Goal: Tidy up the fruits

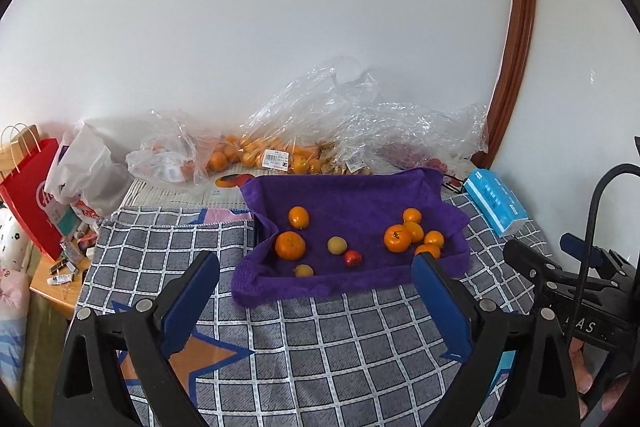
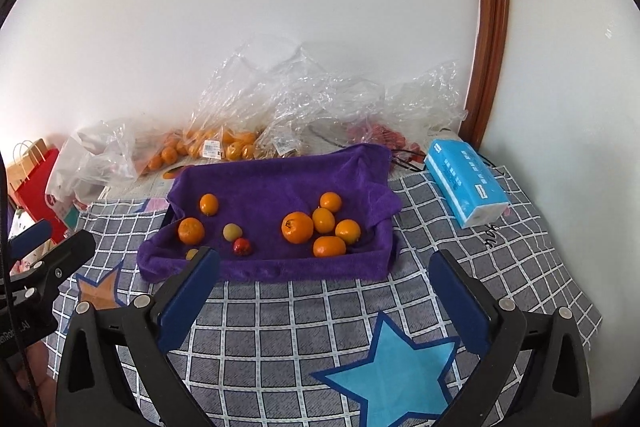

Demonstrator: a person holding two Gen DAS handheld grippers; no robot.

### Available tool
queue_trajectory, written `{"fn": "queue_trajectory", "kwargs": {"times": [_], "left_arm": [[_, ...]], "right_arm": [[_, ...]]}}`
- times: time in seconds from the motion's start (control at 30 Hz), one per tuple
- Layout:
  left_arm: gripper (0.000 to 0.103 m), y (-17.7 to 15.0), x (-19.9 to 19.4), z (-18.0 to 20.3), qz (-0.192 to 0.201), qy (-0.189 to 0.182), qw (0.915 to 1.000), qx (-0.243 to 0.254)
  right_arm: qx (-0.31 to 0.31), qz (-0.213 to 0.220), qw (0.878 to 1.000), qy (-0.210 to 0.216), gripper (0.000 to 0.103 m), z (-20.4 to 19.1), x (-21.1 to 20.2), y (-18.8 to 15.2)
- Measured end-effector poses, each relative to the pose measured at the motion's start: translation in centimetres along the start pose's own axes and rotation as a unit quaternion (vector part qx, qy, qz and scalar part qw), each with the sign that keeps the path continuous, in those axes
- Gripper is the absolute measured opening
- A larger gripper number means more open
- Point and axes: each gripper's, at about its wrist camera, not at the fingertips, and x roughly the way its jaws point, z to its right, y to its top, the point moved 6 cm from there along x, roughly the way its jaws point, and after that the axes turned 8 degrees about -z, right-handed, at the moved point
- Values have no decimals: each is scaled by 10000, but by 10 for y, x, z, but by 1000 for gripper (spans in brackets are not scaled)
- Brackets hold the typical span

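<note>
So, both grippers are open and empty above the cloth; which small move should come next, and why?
Probably lower the left gripper toward the small red fruit. It lies apart from the oranges clustered on the right in the purple towel-lined tray, so it looks unsorted. The right gripper is also open and empty.

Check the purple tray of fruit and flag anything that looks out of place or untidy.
The purple towel lining the tray is rumpled, and its left front corner sags over the rim onto the checked cloth. Among the oranges, one small red fruit stands out, lying beside a yellowish one. Nothing is spilled or visibly damaged.
</note>
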Motion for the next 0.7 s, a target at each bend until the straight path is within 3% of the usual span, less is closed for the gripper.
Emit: {"fn": "queue_trajectory", "kwargs": {"times": [0.7], "left_arm": [[97, -7, -11, 0, 28, -1, 9999, -119]], "right_arm": [[-93, 71, 9998, -150, 103, 1, -12, -11]]}}
